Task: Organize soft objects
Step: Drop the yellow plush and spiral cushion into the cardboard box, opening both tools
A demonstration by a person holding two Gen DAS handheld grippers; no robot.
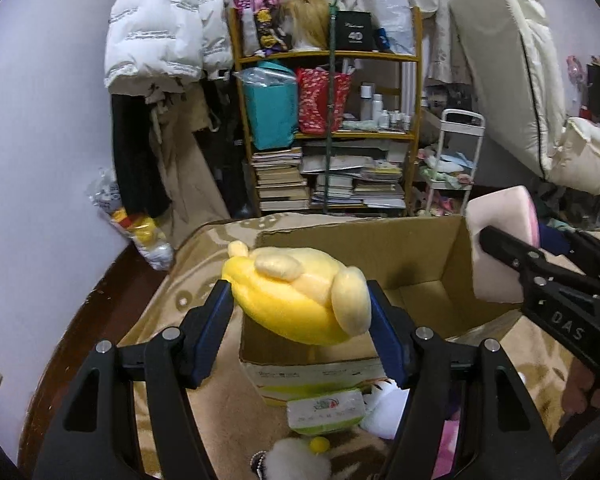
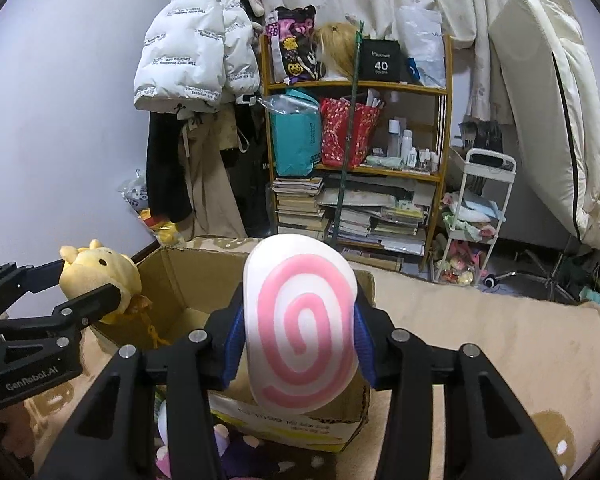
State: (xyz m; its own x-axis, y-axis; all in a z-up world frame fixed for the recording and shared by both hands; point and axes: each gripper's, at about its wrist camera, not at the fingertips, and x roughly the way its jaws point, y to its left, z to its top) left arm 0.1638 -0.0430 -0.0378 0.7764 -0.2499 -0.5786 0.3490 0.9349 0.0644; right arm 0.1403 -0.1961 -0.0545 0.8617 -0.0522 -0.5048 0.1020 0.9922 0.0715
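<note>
Above the open cardboard box [image 1: 420, 264], the left gripper [image 1: 300, 300] has its blue-padded fingers [image 1: 216, 312] closed around a yellow plush toy [image 1: 300, 292], pressing it from both sides. From the left wrist view the toy lies sideways between the pads, with its paler rounded parts facing up and to the right. From the right wrist view the same toy [image 2: 100, 276] shows a face with small dark eyes, and an orange cord hangs from it toward the box's left wall.

Over the near edge of the box [image 2: 172, 276], the right gripper [image 2: 300, 336] has its fingers [image 2: 236, 340] clamped on a white pillow with a pink spiral [image 2: 300, 324]. The pillow stands upright between the pads, its spiral face turned toward the camera. In the left wrist view this pillow [image 1: 500, 236] appears at the box's right side, held clear of the cardboard.

The box sits on a beige patterned blanket [image 2: 480, 320]. Just in front of the box on the blanket lie a pack of tissues [image 1: 324, 410], a small yellow ball [image 1: 319, 445] and a white fluffy thing [image 1: 296, 460], with more soft things in white, pink and purple beside them.

Behind the box stands a wooden shelf [image 2: 356, 88] loaded with bags, bottles and stacked books. A white puffy jacket [image 2: 192, 56] hangs to its left, and a small white cart [image 2: 476, 216] stands to its right.
</note>
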